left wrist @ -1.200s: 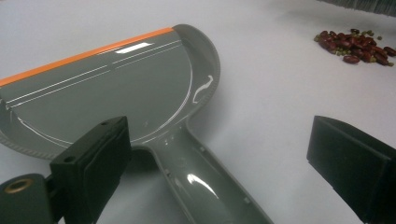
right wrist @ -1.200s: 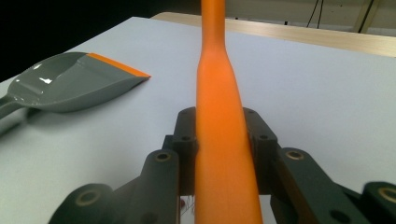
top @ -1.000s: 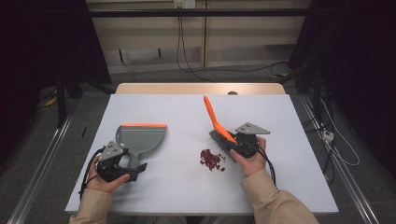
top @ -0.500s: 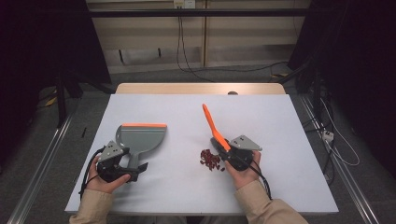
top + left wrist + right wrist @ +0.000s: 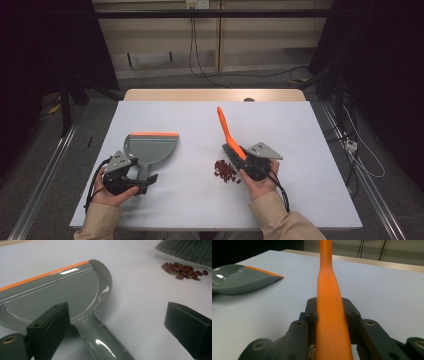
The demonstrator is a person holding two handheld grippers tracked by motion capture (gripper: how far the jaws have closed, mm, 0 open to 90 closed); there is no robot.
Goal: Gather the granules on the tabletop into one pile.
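Observation:
A grey dustpan [image 5: 152, 147] with an orange lip lies on the white table [image 5: 310, 190], its handle pointing toward the person. My left gripper [image 5: 135, 182] sits at that handle. In the left gripper view the jaws of this gripper [image 5: 117, 327] stand wide open on either side of the handle [image 5: 100, 340], clear of it. My right gripper [image 5: 245, 157] is shut on a brush whose orange handle [image 5: 225, 127] slants up and away. Its grey bristles [image 5: 187, 250] rest just right of a small pile of red beans [image 5: 226, 170]. The right gripper view has the jaws [image 5: 329, 307] clamped on the handle.
The table's wooden far edge [image 5: 215, 94] borders a floor with cables. Metal rails run along the floor on both sides. Open tabletop lies between the dustpan and the beans and beyond the brush.
My right hand has carried the brush left and a little toward the person, bringing the bristles beside the beans. The left hand and dustpan have stayed put.

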